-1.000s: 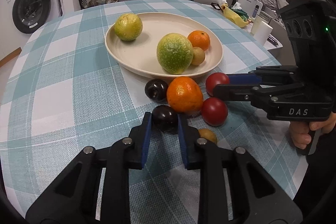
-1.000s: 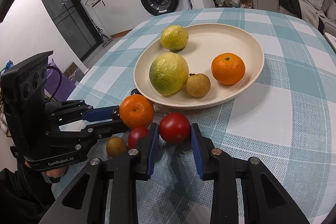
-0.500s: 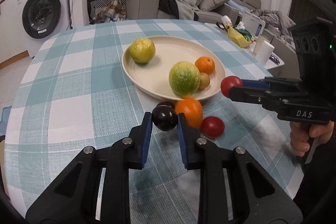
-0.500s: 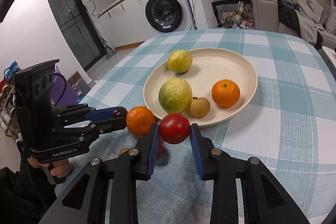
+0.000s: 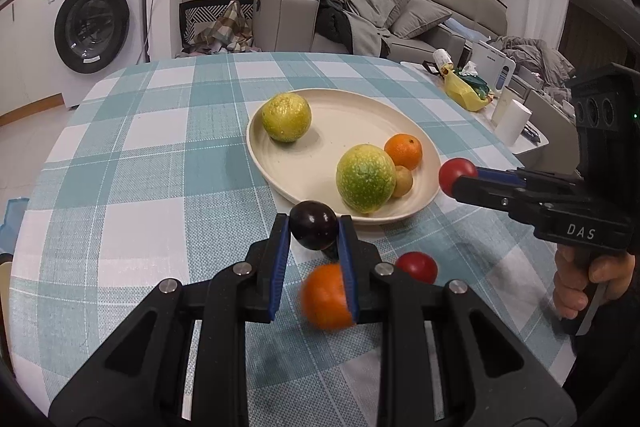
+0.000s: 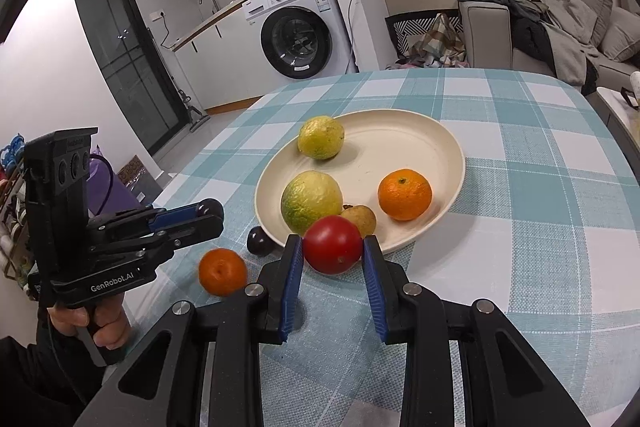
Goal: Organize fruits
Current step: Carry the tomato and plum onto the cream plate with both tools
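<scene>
Checked tablecloth point(image 5: 132, 187) — plum point(image 5: 313, 230), tomato point(image 6: 332, 245) gripped

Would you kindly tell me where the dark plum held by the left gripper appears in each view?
Left wrist: dark plum at centre, between the left gripper's fingers.
Right wrist: same plum at left, mid-height, at that gripper's tip.
Shared landmark: cream plate.

Plate point(image 6: 448, 147) far half bare, green citrus point(image 6: 311, 202) crowding near rim

four fruits in plate point(image 5: 424, 201), table point(image 5: 132, 163) beneath
</scene>
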The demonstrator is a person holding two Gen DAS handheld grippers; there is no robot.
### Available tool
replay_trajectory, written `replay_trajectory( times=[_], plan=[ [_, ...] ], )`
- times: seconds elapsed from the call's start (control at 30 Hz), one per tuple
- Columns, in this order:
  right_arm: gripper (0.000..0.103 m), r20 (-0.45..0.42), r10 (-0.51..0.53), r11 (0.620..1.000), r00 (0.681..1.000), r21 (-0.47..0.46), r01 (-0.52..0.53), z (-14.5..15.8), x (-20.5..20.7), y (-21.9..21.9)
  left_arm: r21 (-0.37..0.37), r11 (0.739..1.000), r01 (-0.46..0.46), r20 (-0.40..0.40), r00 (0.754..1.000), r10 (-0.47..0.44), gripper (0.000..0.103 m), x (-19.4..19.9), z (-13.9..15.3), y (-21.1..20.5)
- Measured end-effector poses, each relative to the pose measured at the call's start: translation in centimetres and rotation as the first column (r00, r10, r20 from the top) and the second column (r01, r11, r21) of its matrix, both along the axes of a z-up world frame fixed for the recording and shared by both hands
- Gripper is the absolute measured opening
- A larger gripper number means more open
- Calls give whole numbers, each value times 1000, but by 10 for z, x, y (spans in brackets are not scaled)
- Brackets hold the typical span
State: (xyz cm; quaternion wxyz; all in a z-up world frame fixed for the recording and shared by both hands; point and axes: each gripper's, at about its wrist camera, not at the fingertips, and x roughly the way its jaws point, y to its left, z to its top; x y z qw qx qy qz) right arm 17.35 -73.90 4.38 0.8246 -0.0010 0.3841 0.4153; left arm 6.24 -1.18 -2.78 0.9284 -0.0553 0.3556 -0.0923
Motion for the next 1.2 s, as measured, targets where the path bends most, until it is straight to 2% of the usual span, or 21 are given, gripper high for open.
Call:
replay_trajectory(
  times=[0.47, 0.93, 1.2],
  plan=[
    [31, -6, -76, 997, 997, 18, 77, 2, 16, -4, -7, 999, -37, 20, 999, 38, 21, 22, 5, 2],
    [31, -57, -135, 990, 989, -38, 133, -11, 34, 0, 15, 998, -69, 17, 998, 68, 21, 47, 0, -1],
    [31, -33, -147, 988, 989, -58, 145, -11, 41, 3, 30, 996, -80, 18, 997, 79, 21, 59, -4, -3]
  ],
)
